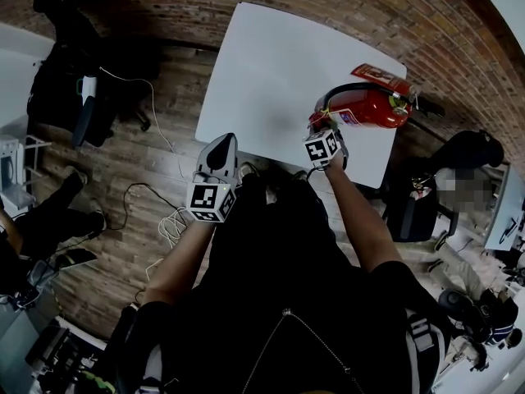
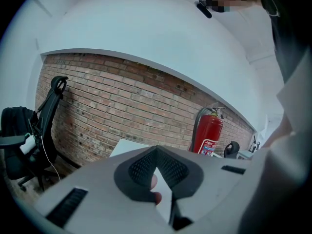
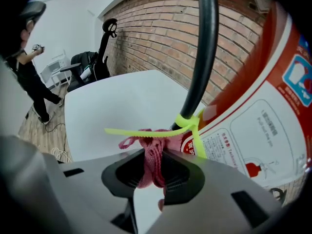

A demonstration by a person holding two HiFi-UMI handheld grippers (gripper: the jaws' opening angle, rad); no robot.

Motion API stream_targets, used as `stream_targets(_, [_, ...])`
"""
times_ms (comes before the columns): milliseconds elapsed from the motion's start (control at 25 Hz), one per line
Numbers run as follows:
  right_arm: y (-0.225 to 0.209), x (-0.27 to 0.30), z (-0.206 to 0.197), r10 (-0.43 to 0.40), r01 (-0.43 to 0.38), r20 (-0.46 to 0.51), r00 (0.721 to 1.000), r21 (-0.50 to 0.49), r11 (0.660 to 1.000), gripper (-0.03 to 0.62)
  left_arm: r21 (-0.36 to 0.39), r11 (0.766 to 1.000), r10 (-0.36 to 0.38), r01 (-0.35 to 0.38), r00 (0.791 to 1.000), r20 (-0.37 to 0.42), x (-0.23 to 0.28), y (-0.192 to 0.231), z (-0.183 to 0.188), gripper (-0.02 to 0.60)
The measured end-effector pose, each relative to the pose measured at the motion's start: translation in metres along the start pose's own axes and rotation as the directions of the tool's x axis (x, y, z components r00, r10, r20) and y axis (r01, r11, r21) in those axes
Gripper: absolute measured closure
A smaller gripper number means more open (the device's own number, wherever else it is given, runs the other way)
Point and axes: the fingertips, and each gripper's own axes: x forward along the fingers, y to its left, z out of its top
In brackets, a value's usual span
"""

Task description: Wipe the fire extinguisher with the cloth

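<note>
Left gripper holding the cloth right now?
No, the left gripper has its jaws closed with nothing between them, while the pink cloth is pinched in the right gripper.

Even, diffuse indoor light is recorded, without hard shadows. The white counter point(image 1: 271, 72) is nearly overexposed. Heavy fisheye bending and dark corner vignetting are noted throughout. The right tongs point(image 3: 153, 155) are rendered slightly soft.
</note>
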Motion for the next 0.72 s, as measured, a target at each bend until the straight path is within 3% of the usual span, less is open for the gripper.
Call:
stream_targets(320, [0.005, 0.016, 0.000, -0.006, 0.006, -0.019, 1.000, -0.002, 1.000, 0.491, -0.014, 1.000, 0.016, -0.016, 1.000, -0.008, -0.006, 0.007, -0.007, 0.574])
stream_targets(720, [0.008, 0.029, -0.002, -0.049, 0.045, -0.054, 0.997, -0.072, 0.996, 0.491, -0.029, 0.999, 0.029, -0.030, 0.999, -0.021, -0.021, 0.008, -0.020, 0.574])
